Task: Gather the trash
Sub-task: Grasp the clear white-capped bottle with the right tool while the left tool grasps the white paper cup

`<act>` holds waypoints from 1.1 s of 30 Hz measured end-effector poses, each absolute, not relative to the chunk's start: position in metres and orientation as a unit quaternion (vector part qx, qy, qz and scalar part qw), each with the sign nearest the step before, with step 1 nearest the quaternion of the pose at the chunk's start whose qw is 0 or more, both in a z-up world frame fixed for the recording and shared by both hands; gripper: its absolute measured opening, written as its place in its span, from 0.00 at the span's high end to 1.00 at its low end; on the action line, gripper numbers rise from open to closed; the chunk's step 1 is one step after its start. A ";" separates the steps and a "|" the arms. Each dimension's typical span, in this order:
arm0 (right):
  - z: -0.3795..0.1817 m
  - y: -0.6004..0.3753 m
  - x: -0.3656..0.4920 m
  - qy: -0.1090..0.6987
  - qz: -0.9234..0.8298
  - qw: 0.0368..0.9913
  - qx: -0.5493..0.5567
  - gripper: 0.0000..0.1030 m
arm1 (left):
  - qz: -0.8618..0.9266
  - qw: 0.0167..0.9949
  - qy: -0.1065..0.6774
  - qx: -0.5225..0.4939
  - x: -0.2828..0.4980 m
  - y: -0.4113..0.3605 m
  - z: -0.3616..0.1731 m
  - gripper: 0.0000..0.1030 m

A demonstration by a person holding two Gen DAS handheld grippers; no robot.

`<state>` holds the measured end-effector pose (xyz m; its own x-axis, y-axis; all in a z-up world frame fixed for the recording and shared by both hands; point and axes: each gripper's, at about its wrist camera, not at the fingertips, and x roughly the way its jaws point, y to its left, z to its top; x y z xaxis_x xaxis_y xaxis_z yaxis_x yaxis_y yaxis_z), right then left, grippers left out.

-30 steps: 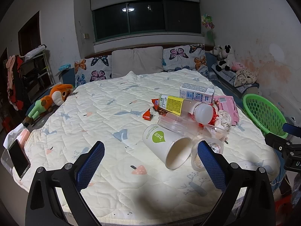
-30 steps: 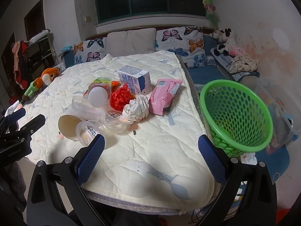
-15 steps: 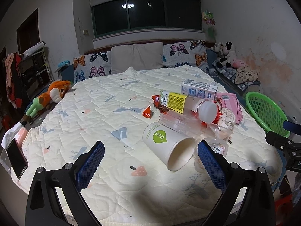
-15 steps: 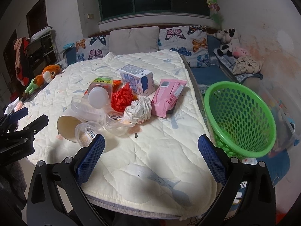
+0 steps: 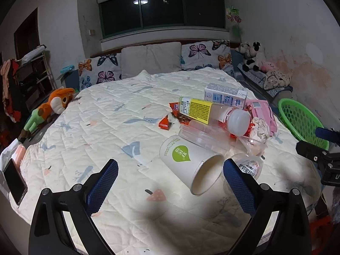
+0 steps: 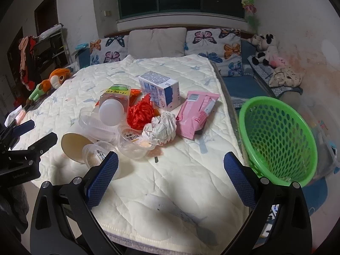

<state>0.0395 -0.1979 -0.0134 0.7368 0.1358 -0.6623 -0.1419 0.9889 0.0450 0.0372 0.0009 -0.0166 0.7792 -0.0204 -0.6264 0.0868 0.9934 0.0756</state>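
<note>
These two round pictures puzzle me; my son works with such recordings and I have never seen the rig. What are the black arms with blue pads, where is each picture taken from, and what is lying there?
There is no robot here. A person holds a two-finger tool in each hand, and a wide-angle camera on each tool looks forward along its fingers. The black arms with blue pads are those fingers. One picture comes from the left gripper, the other from the right gripper. Both are open and hold nothing.

On the quilted bed lies a pile of trash: a tipped paper cup, a plastic bottle with a yellow label, a milk carton, a pink packet, crumpled paper, red netting and clear plastic cups. The green basket beside the bed is probably where the trash goes.
</note>
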 end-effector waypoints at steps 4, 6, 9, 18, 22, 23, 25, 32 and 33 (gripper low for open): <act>-0.012 -0.195 0.046 0.356 0.083 0.931 -0.009 0.05 | -0.033 0.939 0.339 0.054 0.044 0.001 -0.022 0.07; -0.012 -0.193 0.050 0.357 0.090 0.930 -0.009 0.06 | -0.035 0.938 0.341 0.057 0.046 0.000 -0.024 0.07; -0.011 -0.190 0.055 0.360 0.099 0.928 -0.008 0.07 | -0.038 0.936 0.343 0.064 0.050 -0.002 -0.028 0.08; -0.006 -0.173 0.071 0.364 0.143 0.920 -0.005 0.16 | -0.046 0.927 0.367 0.056 0.066 -0.005 -0.043 0.30; -0.004 -0.162 0.079 0.365 0.162 0.917 -0.003 0.22 | -0.048 0.927 0.369 0.050 0.071 -0.004 -0.047 0.39; -0.005 -0.160 0.081 0.367 0.168 0.915 -0.001 0.24 | -0.049 0.927 0.369 0.048 0.072 -0.004 -0.048 0.42; -0.006 -0.154 0.085 0.369 0.177 0.913 0.001 0.25 | -0.050 0.927 0.368 0.046 0.073 -0.003 -0.049 0.45; -0.013 -0.138 0.103 0.380 0.203 0.902 0.016 0.32 | -0.047 0.926 0.373 0.039 0.078 0.002 -0.052 0.64; -0.014 -0.135 0.106 0.382 0.206 0.901 0.018 0.33 | -0.044 0.926 0.374 0.039 0.078 0.003 -0.052 0.65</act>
